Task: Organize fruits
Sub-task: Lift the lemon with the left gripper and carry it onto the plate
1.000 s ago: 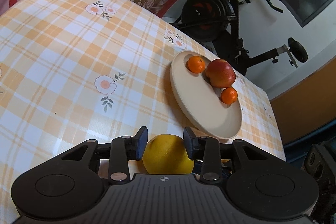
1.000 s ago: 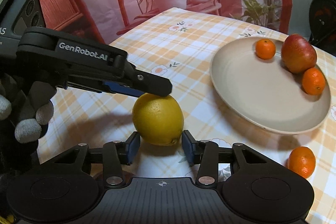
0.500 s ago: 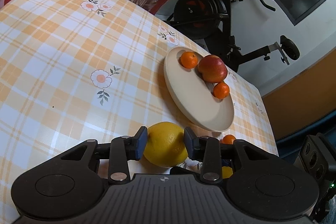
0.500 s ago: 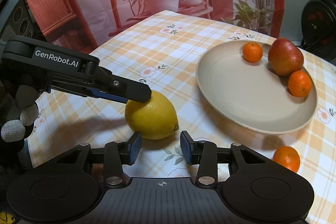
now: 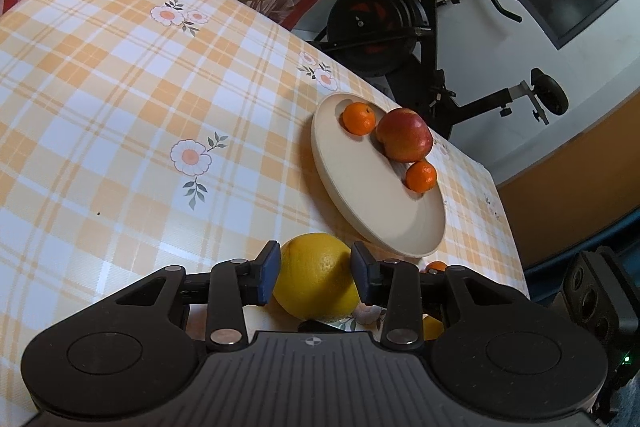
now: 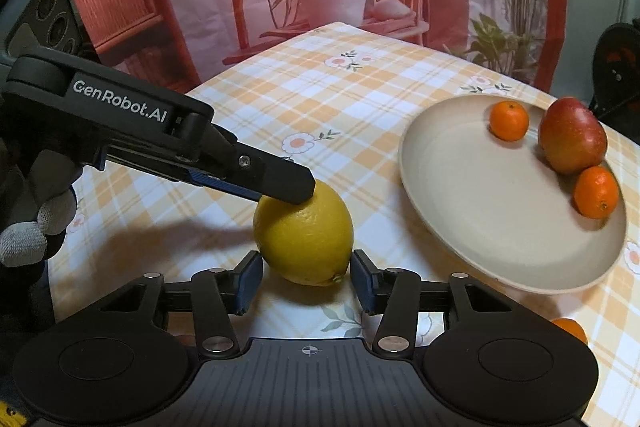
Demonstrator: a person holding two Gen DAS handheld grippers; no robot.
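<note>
The lemon (image 5: 316, 277) sits between the fingers of the left gripper (image 5: 315, 271), whose blue pads press against both of its sides. In the right wrist view this same gripper (image 6: 288, 187) comes in from the left, its upper finger lying on top of the lemon (image 6: 304, 235); whether the fruit is touching the tabletop (image 6: 320, 99) I cannot tell. The right gripper (image 6: 306, 281) is spread wide just in front of the lemon, holding nothing, its pads apart from the peel on either side. Ahead of it and to the right stands the beige plate (image 6: 480, 195), carrying a red apple (image 6: 572, 141) with a small orange (image 6: 509, 120) beyond it and another small orange (image 6: 596, 191) nearer, touching the apple. A third small orange (image 6: 570, 329) lies on the tabletop beside the right gripper's body, near the plate's closer rim.
</note>
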